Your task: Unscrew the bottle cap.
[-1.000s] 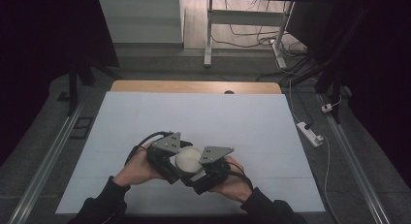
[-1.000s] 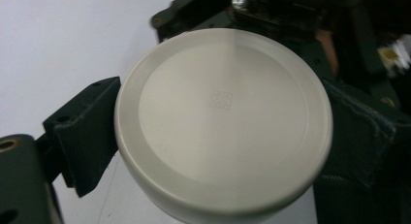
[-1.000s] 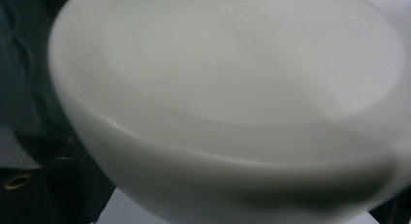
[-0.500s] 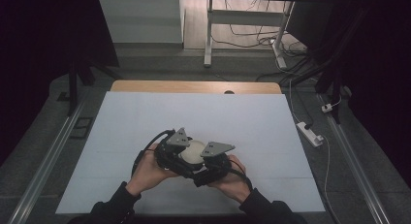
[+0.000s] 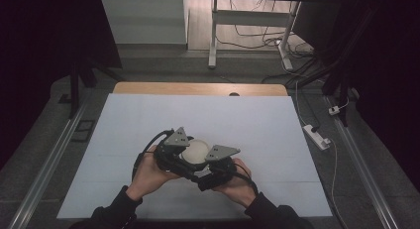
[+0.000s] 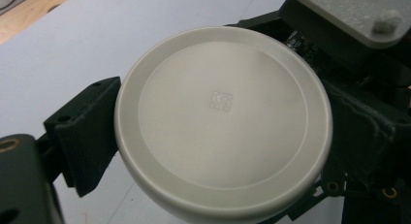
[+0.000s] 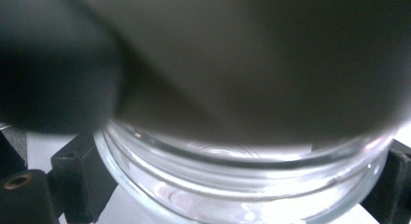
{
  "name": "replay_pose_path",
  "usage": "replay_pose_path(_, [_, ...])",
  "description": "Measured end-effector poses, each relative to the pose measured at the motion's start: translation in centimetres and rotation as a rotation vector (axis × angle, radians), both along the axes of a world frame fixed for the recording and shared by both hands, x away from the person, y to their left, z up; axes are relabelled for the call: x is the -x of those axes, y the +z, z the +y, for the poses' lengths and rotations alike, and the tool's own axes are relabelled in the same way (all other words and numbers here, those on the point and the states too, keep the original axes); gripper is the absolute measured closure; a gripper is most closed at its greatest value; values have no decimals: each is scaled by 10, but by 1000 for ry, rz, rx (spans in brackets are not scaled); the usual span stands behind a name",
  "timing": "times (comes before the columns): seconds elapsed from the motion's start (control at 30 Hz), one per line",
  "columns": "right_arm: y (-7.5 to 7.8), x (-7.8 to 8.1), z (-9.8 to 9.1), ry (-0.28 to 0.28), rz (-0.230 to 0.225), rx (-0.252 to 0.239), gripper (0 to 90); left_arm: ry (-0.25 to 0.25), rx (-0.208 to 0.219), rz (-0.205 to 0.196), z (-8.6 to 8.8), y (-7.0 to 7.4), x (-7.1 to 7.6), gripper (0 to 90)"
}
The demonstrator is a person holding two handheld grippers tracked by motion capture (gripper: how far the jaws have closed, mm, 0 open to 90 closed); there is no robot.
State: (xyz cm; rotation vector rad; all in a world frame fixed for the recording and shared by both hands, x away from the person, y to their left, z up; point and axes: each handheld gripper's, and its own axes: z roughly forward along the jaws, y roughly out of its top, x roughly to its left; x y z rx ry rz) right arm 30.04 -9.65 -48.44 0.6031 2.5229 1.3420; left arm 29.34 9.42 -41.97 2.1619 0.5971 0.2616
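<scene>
Lid: round, smooth, off-white lid (image 6: pixel 223 122) with a raised rim and a small embossed square mark at its centre, too faint to read; from above it sits between the two grey plates (image 5: pixel 195 151).
Left hand-held gripper: (image 5: pixel 173 157) clenched on the lid, black ridged jaws pressing its edge from either side.
Jar: clear glass jar (image 7: pixel 242 185), threaded neck, smooth and shiny; a dark blur covers its upper part.
Right hand-held gripper: (image 5: pixel 218 169) grasping the jar, black jaws against both walls of the glass.
Counter: pale blue sheet (image 5: pixel 257 120) over a wooden top.
Around: a white power strip (image 5: pixel 317 136) on the floor beside the counter.
</scene>
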Motion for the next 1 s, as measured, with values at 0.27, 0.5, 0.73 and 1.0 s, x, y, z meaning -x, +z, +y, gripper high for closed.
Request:
replay_pose_path(0.27, [0,-3,-4,-13,-7,4,66,17,17,-5,9,6,3,78])
replay_pose_path(0.5, [0,-7,-8,-24,-15,1,66,17,30,-9,16,9,7,78])
replay_pose_path(0.73, [0,-12,-14,-42,-22,2,66,14,37,-11,22,9,17,78])
replay_pose_path(1.0, [0,-17,-18,-59,-25,1,66,8,45,-7,27,6,26,78])
